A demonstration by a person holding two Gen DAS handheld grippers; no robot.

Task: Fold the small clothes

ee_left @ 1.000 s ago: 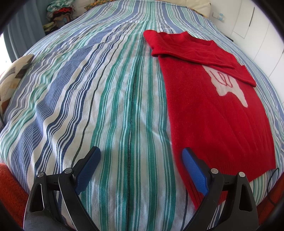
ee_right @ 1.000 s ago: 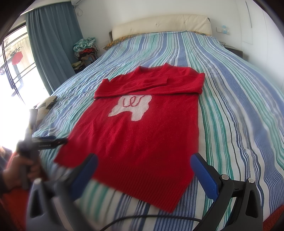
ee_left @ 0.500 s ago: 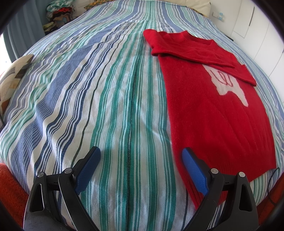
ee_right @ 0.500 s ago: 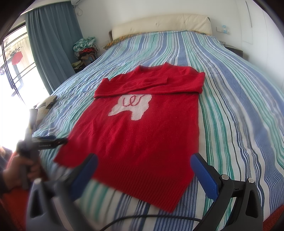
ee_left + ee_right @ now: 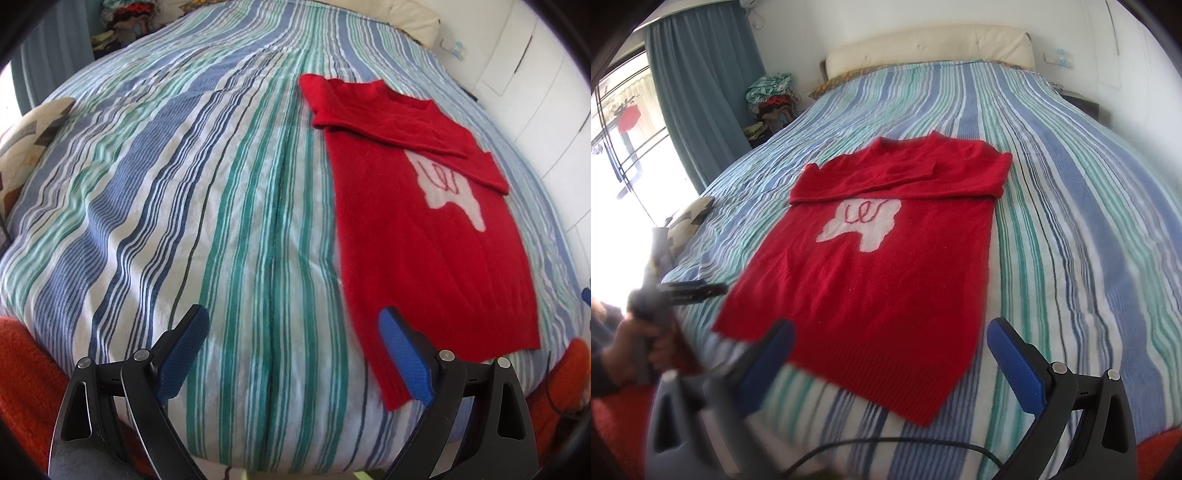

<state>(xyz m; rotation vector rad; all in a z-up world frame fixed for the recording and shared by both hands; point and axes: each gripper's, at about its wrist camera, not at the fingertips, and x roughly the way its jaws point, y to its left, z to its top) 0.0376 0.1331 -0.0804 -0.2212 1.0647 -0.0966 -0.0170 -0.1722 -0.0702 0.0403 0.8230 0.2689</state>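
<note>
A small red sweater (image 5: 871, 280) with a white patch lies flat on the striped bed, both sleeves folded across its chest. In the left wrist view the red sweater (image 5: 424, 236) sits to the right. My left gripper (image 5: 291, 332) hovers open over the bedspread, its right finger above the hem's left corner. My right gripper (image 5: 892, 347) is open above the hem (image 5: 886, 384), holding nothing. The left gripper (image 5: 690, 290) also shows at the left of the right wrist view, in a person's hand (image 5: 635, 350).
The striped bedspread (image 5: 184, 203) covers a wide bed with a cream headboard (image 5: 931, 44). A patterned cushion (image 5: 26, 144) lies at the bed's left edge. A clothes pile (image 5: 772, 96) and blue curtain (image 5: 701, 85) stand beyond. A black cable (image 5: 886, 443) runs across the near edge.
Both grippers have shifted slightly with some motion blur; the sweater sits a little further right in the left wrist view. Both stay open and the sweater has not moved.
</note>
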